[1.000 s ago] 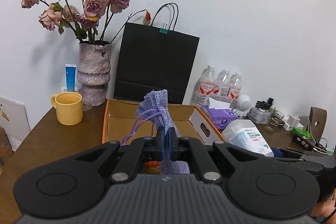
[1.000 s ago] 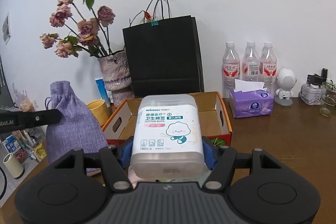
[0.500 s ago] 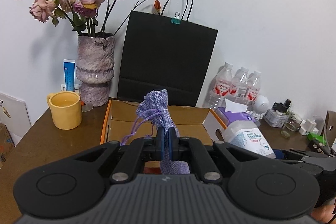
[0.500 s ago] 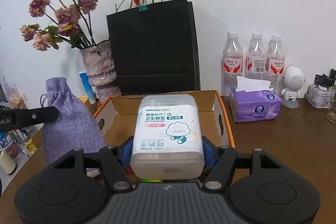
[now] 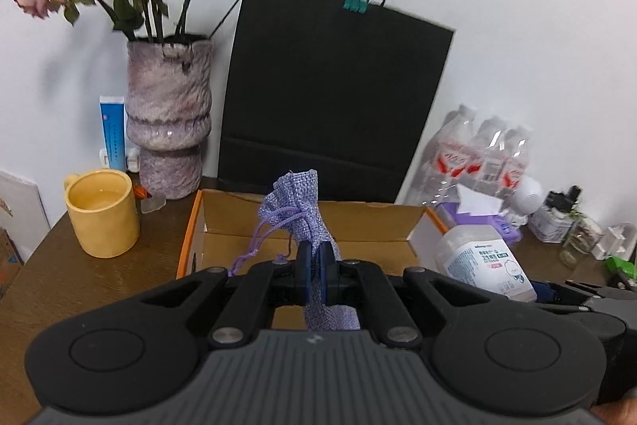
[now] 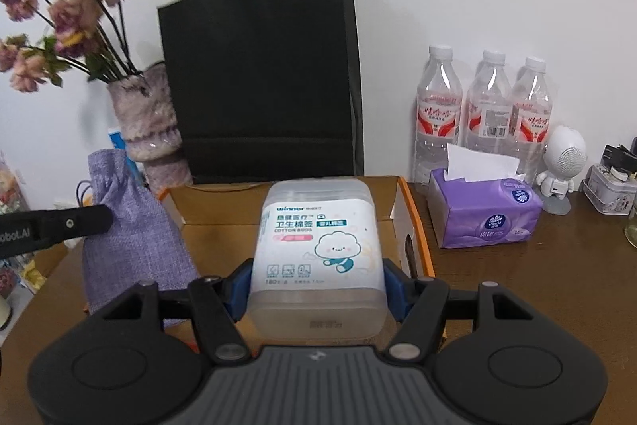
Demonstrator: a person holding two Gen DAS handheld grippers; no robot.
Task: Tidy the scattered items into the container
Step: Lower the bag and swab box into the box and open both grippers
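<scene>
Left gripper [image 5: 316, 271] is pinching pouch [image 5: 306, 222] above box [image 5: 358, 222]; right gripper [image 6: 316, 285] is clamping tub [image 6: 318, 245] there; only right view is showing tissues [image 6: 485, 210] beside box.

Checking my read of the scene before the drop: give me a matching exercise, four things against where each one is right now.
Things:
1. purple drawstring pouch
2. cotton bud box
3. yellow mug
4. tissue pack

Places:
A. on the table, right of the cardboard box
B. clamped in the right gripper
C. on the table, left of the cardboard box
D. pinched in the left gripper

Pairs: 1-D, 2-B, 3-C, 4-A
</scene>
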